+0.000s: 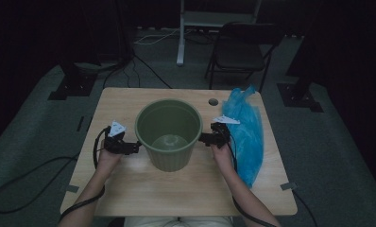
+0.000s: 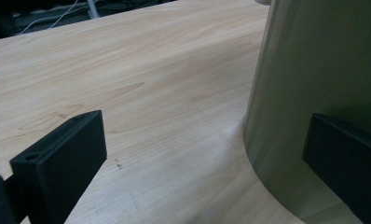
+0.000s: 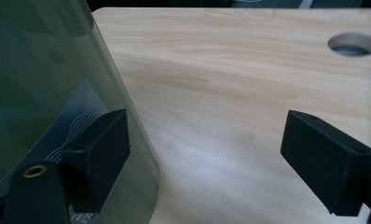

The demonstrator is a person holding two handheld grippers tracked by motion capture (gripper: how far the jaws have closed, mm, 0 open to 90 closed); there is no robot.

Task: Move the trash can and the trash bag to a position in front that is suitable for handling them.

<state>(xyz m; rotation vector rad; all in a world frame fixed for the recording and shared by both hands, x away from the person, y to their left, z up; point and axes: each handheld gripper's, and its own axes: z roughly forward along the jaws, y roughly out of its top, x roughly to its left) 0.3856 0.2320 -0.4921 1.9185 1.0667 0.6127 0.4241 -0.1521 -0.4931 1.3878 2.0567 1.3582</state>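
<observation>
Right now I have a green bin standing upright near the middle of the wooden table, its mouth open to the camera above and nothing visible inside it. My left gripper sits low at the bin's left side, jaws spread wide; in the left gripper view the bin's wall fills the right, with one jaw in front of that wall and the other out over bare wood, so the gripper is not closed on anything. My right gripper is at the bin's opposite side, also wide open: in the right gripper view one jaw lies against or just in front of the bin's wall, I cannot tell which, and the other stands well apart over the tabletop. A crumpled blue plastic bag lies along the table's right edge, just beside my right hand. A round hole in the tabletop shows behind the bin.
</observation>
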